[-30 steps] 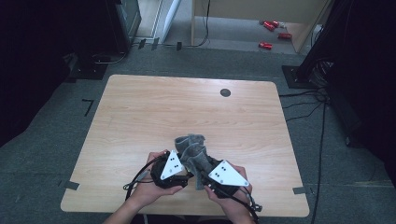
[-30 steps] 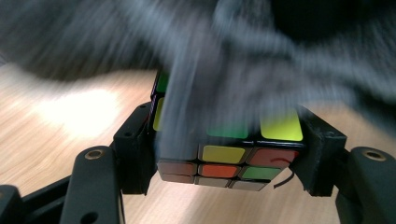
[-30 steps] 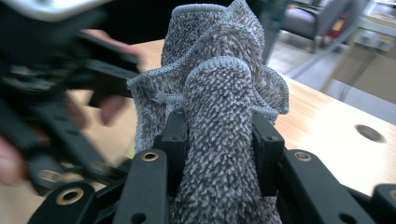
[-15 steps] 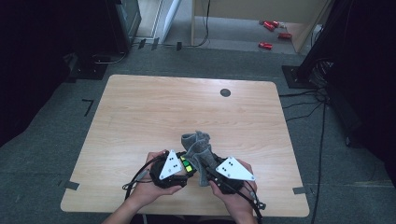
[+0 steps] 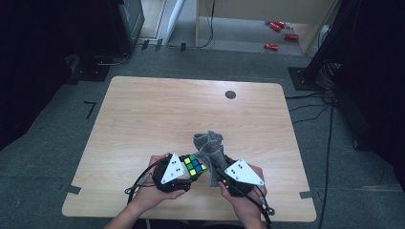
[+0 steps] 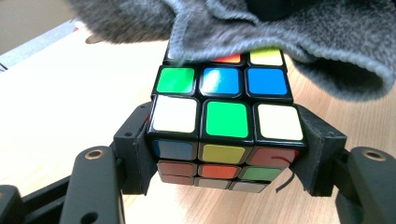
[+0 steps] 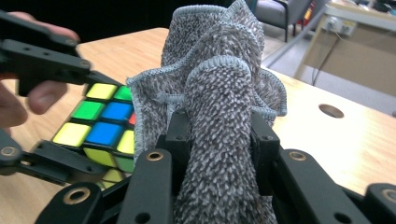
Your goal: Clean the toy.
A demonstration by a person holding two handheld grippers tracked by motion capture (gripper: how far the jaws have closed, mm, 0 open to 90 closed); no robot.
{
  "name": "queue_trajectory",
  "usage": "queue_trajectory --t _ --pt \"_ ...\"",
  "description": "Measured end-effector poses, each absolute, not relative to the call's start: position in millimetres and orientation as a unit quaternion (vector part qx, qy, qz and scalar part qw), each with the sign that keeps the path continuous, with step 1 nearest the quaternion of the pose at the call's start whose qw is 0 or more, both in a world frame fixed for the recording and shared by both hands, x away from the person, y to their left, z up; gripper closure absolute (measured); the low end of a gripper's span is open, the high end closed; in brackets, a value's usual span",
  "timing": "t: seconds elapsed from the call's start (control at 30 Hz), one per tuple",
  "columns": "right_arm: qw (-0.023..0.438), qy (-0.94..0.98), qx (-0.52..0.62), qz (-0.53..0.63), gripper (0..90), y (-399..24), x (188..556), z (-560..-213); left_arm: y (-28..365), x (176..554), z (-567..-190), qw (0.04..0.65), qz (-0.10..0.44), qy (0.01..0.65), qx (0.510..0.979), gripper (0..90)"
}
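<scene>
A scrambled colour cube (image 5: 195,164) is clamped by its sides between the jaws of my left gripper (image 5: 189,168), just above the table near the front edge. In the left gripper view the pads press both sides of the cube (image 6: 224,116), and a grey cloth (image 6: 299,28) drapes over its far top row. My right gripper (image 5: 217,168) is shut on that bunched grey cloth (image 5: 209,145), which stands up between its jaws (image 7: 219,93) and touches the cube (image 7: 100,123) on its right side. A hand holds each gripper.
The wooden table (image 5: 143,119) stretches away beyond the grippers. A dark round hole (image 5: 230,94) sits near its far edge. Cables trail from both grippers over the front edge. Red items (image 5: 272,46) lie on the floor beyond the table.
My right gripper has drawn the cloth to the right and slightly toward the person, and the cube's coloured top face has come out from under it. The left gripper has stayed put.
</scene>
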State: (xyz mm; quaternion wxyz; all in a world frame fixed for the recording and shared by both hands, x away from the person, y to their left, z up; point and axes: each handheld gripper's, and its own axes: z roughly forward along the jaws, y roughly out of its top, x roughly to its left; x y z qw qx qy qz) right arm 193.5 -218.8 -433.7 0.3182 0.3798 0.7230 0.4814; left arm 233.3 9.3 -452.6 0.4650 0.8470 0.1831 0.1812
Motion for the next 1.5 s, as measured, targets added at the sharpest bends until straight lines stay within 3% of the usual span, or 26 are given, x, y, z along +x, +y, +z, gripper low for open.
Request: queue_trajectory --t 0.33,0.43,0.63,0.83,0.97,1.3,1.5 --pt "0.296 0.742 0.311 0.515 68.2 -190.0 177.1 -430.5 4.2 227.8 -454.3 0.461 0.188 0.167 0.851 34.4" --pt "0.285 0.729 0.339 0.522 68.3 -199.8 183.0 -431.7 6.0 228.5 -453.9 0.462 0.189 0.168 0.85 34.4" --pt "0.307 0.709 0.386 0.504 68.4 -223.1 191.6 -433.3 10.6 233.1 -453.1 0.467 0.185 0.178 0.846 34.4" --pt "0.287 0.731 0.334 0.522 68.1 -201.5 181.4 -431.9 6.2 231.9 -457.1 0.457 0.184 0.175 0.852 34.4" --pt "0.317 0.756 0.298 0.489 67.7 -183.2 175.3 -435.4 3.5 228.4 -457.6 0.447 0.198 0.166 0.856 34.4" --pt "0.313 0.72 0.389 0.483 67.8 -222.3 192.8 -434.5 8.3 231.9 -455.0 0.464 0.186 0.176 0.848 34.4" --pt "0.297 0.731 0.335 0.515 67.5 -202.0 179.2 -425.9 4.9 230.6 -457.9 0.457 0.184 0.171 0.853 34.3"
